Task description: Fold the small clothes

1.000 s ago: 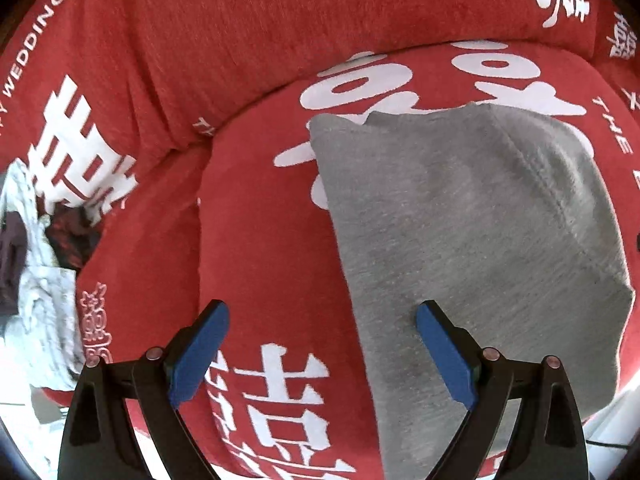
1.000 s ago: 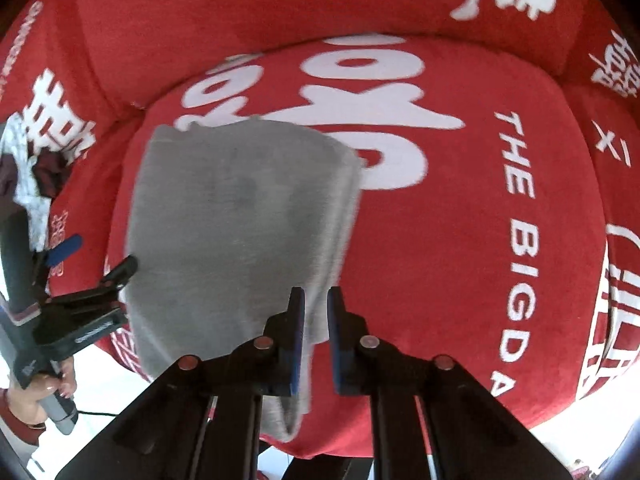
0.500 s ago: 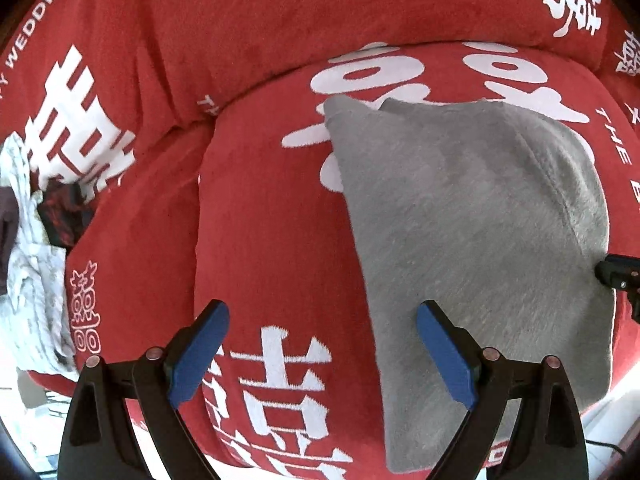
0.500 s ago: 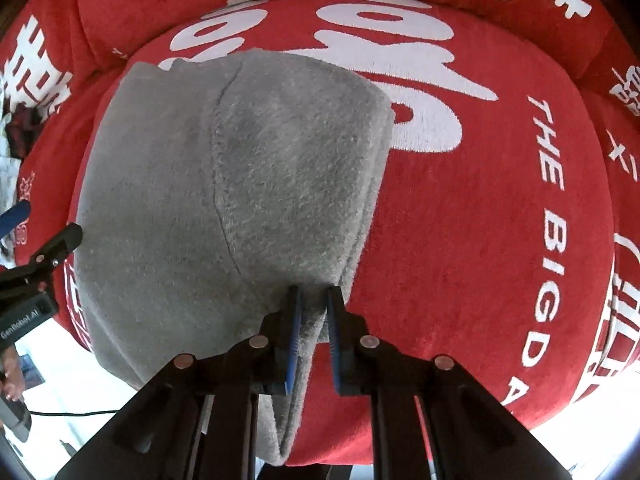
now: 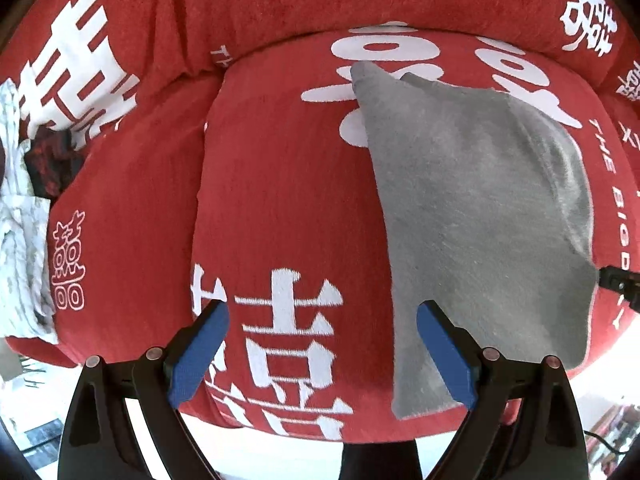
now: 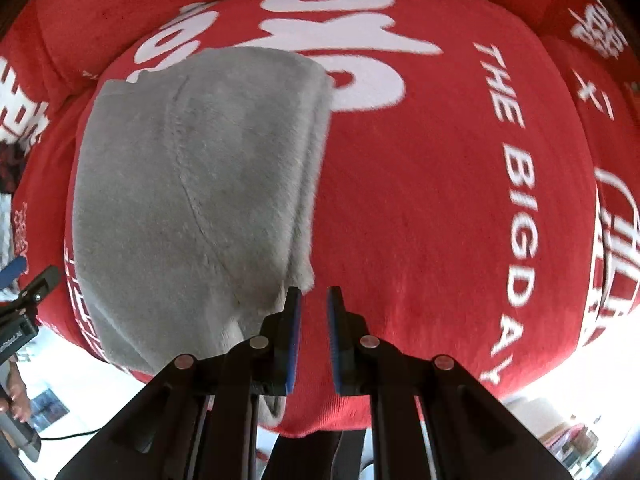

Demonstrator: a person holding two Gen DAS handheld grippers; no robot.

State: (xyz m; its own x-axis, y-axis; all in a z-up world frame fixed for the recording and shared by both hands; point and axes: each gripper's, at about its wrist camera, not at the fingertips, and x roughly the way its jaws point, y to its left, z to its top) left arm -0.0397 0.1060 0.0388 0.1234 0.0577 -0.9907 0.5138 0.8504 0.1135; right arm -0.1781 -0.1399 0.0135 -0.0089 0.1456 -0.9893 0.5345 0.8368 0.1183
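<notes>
A grey fleece garment (image 5: 480, 208) lies folded on a red cushion (image 5: 280, 200) with white lettering. In the left wrist view my left gripper (image 5: 322, 344) is wide open and empty, its right finger over the garment's near left edge. In the right wrist view the garment (image 6: 192, 200) lies to the left, folded double along its right side. My right gripper (image 6: 314, 320) stands just beside the garment's near right corner, jaws slightly apart with nothing between them. Its tip shows at the right edge of the left wrist view (image 5: 620, 284).
The red sofa back (image 5: 280, 0) rises behind the cushion. A pile of white and dark clothes (image 5: 24, 200) lies at the far left. The cushion's front edge drops to a bright floor (image 5: 280, 456). The left gripper shows at the left edge of the right wrist view (image 6: 24, 292).
My right gripper carried the garment's edge over to the left, then opened slightly and let it go. The garment now lies folded. The left gripper drew back a little.
</notes>
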